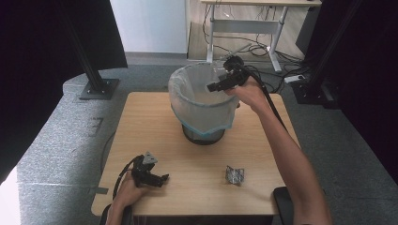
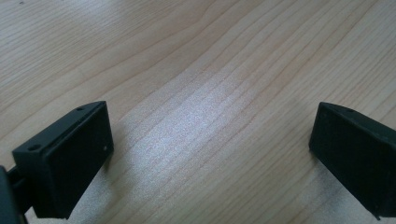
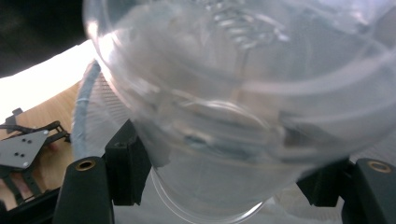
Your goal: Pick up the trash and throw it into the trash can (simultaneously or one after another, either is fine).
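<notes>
My right gripper (image 1: pixel 217 86) hangs over the mouth of a waste bin (image 1: pixel 187 123) lined with a clear bag, at the table's far middle. In the right gripper view its jaws (image 3: pixel 224 179) are shut on a clear plastic cup (image 3: pixel 243 93), whose wall sits pressed between the two black pads. The bin's rim (image 3: pixel 80 116) shows just behind the cup. My left gripper (image 1: pixel 158 179) rests near the front left of the wooden table (image 1: pixel 155 126). Its jaws (image 2: pixel 210 154) stand wide open over bare wood, with nothing between them.
A crumpled silvery scrap (image 1: pixel 234 174) lies on the table toward the front right. Beyond the table's far edge are grey carpet, black stand posts (image 1: pixel 96 79) and a desk with cables (image 1: pixel 248 28).
</notes>
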The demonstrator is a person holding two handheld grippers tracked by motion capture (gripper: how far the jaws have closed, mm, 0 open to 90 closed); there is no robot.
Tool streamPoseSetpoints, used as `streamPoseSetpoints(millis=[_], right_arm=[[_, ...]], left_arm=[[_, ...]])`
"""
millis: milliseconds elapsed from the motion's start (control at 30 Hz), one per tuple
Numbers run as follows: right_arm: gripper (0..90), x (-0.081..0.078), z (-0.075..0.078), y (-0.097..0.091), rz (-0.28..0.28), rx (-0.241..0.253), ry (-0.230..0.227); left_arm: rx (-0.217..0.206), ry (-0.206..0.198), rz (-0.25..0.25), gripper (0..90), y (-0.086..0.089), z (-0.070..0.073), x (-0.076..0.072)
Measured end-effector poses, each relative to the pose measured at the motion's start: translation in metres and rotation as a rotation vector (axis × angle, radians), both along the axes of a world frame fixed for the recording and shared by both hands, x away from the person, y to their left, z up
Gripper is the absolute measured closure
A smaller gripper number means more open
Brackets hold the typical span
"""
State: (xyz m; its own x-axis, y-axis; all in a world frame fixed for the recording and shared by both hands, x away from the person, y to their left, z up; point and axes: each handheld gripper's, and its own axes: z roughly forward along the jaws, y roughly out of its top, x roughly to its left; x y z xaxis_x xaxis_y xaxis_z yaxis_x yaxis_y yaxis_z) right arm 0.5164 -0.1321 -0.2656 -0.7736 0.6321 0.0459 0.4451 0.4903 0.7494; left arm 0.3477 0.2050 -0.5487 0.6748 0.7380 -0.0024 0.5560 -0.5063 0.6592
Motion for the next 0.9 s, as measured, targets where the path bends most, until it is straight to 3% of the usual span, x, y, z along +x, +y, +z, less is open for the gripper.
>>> streamPoseSetpoints(millis=[500, 900], right_arm=[[28.5, 0.012, -0.019, 0.023, -0.006, -0.048, 0.018], [16.5, 0.013, -0.022, 0.027, -0.008, -0.068, -0.003]], left_arm=[[0.000, -0.001, 0.001, 0.0, 0.000, 0.000, 0.000], [0.001, -0.002, 0.002, 0.0, 0.000, 0.000, 0.000]])
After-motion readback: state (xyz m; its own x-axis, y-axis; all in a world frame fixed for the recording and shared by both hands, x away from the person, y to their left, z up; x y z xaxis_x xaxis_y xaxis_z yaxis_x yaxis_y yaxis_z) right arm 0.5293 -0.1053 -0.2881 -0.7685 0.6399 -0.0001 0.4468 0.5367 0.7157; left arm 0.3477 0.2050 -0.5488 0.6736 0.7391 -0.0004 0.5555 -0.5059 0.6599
